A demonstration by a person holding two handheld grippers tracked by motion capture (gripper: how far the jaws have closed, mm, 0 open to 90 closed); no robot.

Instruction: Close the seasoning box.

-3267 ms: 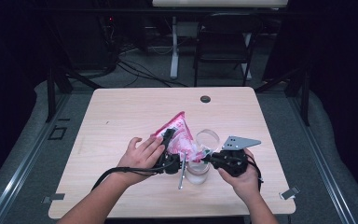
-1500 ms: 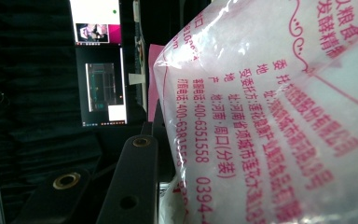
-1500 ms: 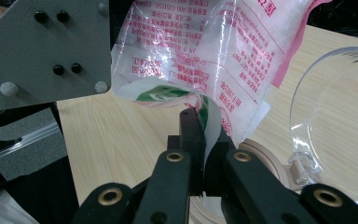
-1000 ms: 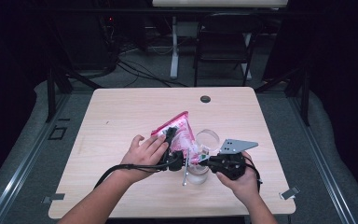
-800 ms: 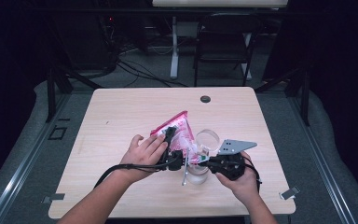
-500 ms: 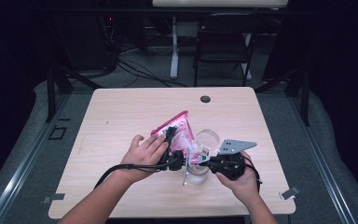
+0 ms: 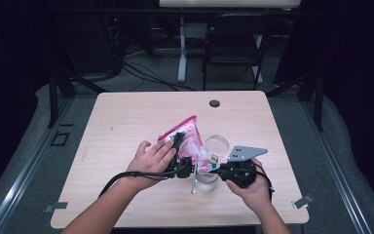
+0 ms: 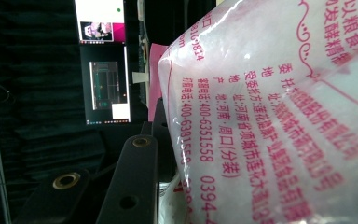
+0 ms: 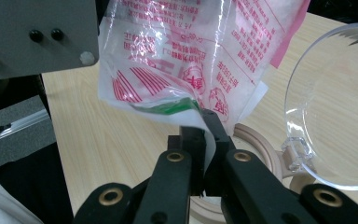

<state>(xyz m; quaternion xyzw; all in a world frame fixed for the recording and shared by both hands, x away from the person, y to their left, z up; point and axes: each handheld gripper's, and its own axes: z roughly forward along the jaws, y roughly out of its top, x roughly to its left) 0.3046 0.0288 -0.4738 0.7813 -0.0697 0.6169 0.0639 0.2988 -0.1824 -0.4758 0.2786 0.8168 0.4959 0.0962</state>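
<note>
A pink and white printed bag (image 7: pixel 189 132) hangs tilted above a clear glass jar (image 7: pixel 207 181) whose hinged lid (image 7: pixel 217 145) stands open. My left gripper (image 7: pixel 179 141) is shut on the bag's body. In the left gripper view the bag (image 8: pixel 270 116) presses against one black jaw, and the other jaw is hidden behind it. My right gripper (image 9: pixel 204 125) is shut on the bag's lower corner (image 9: pixel 191 100), just above the jar's pale rim (image 9: pixel 256 140). The clear lid (image 9: pixel 335 107) stands to the right of the jaws. Seen from above, the right gripper (image 7: pixel 215 167) is beside the jar.
The jar stands near the front of the wooden table (image 7: pixel 126 122). A small dark round grommet (image 7: pixel 215 103) sits near the far edge. A black chair (image 7: pixel 233 48) and cables are on the floor beyond the table.
Since the earliest frame my right gripper has edged slightly left toward the bag. Over the last second nothing has visibly moved.
</note>
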